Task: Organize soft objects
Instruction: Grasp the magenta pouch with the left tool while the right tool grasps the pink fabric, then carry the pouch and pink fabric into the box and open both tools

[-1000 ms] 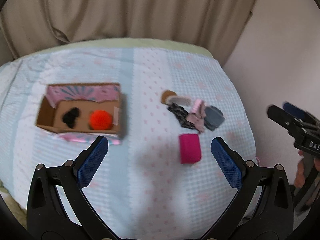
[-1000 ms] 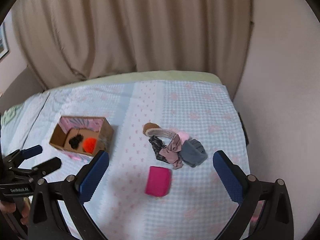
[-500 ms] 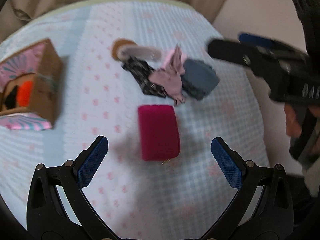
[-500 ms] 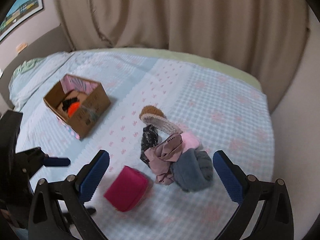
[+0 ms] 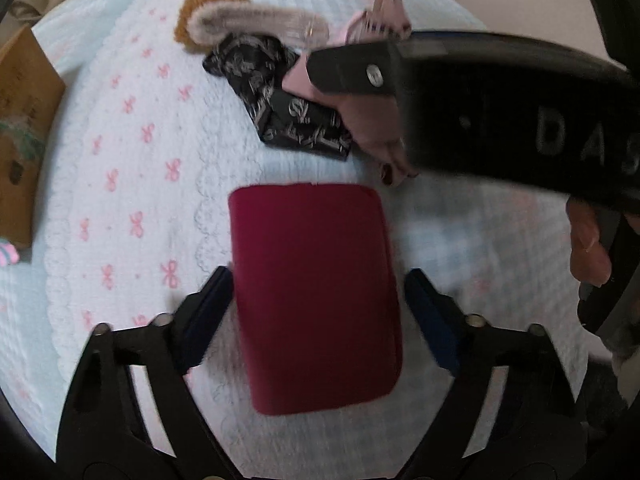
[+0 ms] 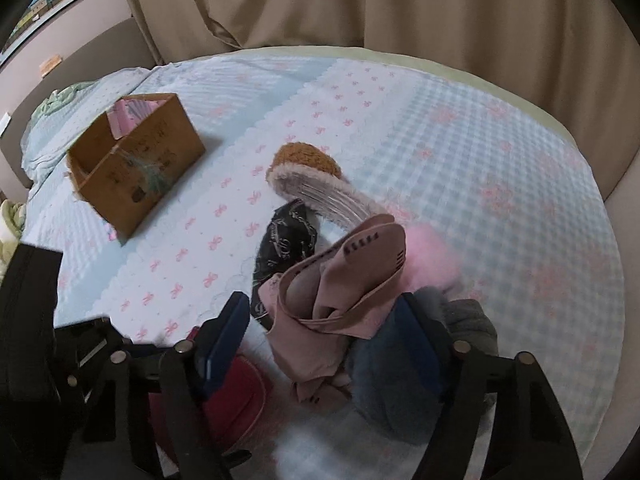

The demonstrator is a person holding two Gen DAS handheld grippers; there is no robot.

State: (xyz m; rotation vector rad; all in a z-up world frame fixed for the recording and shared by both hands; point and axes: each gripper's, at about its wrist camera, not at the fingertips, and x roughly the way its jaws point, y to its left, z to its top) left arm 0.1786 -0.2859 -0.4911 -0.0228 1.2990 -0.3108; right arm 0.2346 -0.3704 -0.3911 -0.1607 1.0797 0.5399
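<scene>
A crimson soft pouch lies flat on the bedspread. My left gripper straddles it, its jaws closing, the left pad at the pouch's edge and the right pad a little off it. My right gripper is down over the pile. Its jaws are closing around a mauve cloth without pressing on it. A grey knit item lies behind its right finger. One of the right gripper's fingers crosses the left wrist view. A black patterned cloth, a pink fluffy piece and a brown furry slipper complete the pile.
An open cardboard box stands on the bed to the left of the pile. The light blue bedspread with pink bows reaches back to tan curtains. A hand holds the right gripper at the bed's right edge.
Both grippers have dropped close to the bed. The left one now straddles the crimson pouch and the right one the mauve cloth. Both pairs of jaws have narrowed.
</scene>
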